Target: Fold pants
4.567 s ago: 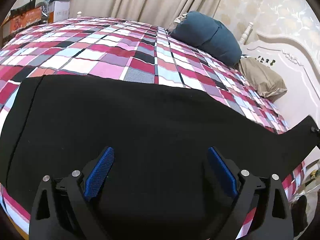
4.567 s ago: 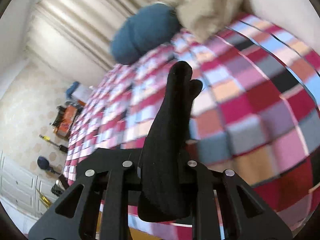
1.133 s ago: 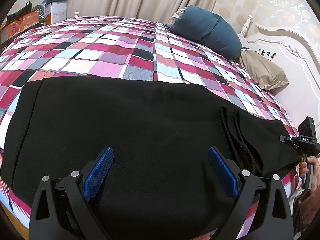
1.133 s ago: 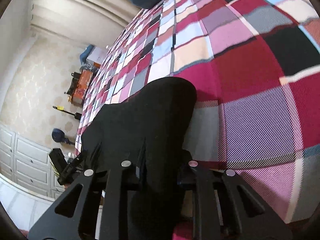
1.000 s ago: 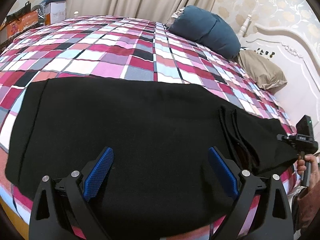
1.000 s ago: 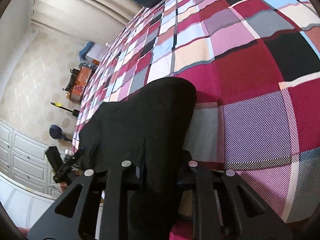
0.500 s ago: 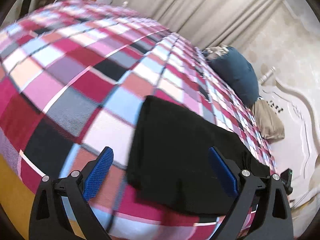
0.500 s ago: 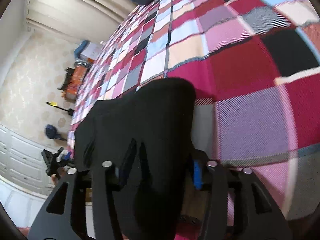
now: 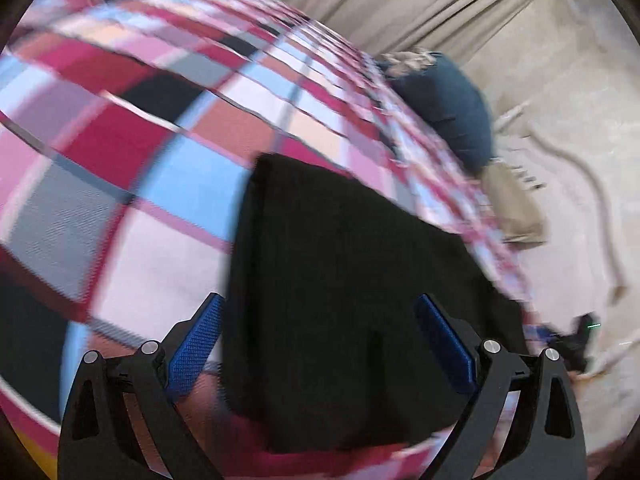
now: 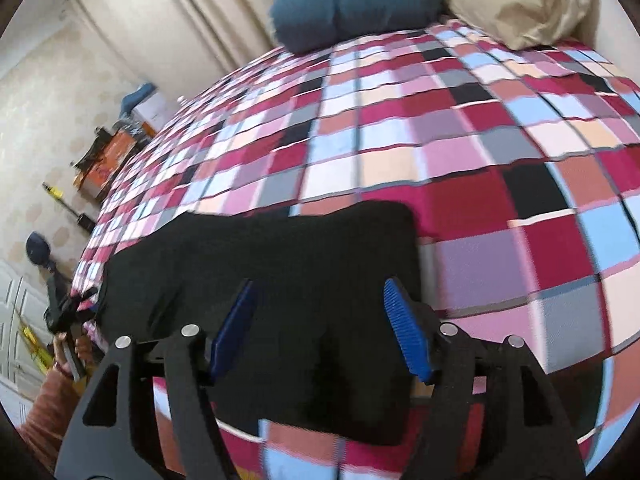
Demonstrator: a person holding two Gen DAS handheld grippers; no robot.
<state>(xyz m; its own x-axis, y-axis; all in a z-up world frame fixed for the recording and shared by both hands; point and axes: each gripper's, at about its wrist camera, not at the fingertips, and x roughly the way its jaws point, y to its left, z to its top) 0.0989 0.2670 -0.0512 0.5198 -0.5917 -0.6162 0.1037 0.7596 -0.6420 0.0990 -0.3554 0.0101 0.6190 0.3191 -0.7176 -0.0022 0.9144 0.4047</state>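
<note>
- Plainly, the black pants lie folded into a flat, dark slab with a rounded corner, on the checked bedspread at the bed's near edge.
- No label or writing can be read anywhere.
- Left gripper hovers with its blue fingers spread wide, holding nothing; pants run toward 12 o'clock.
- Right gripper is opening, fingers clear of the cloth below.

One black pair of pants, one plaid bedspread, two pillows: one blue, one tan.
</note>
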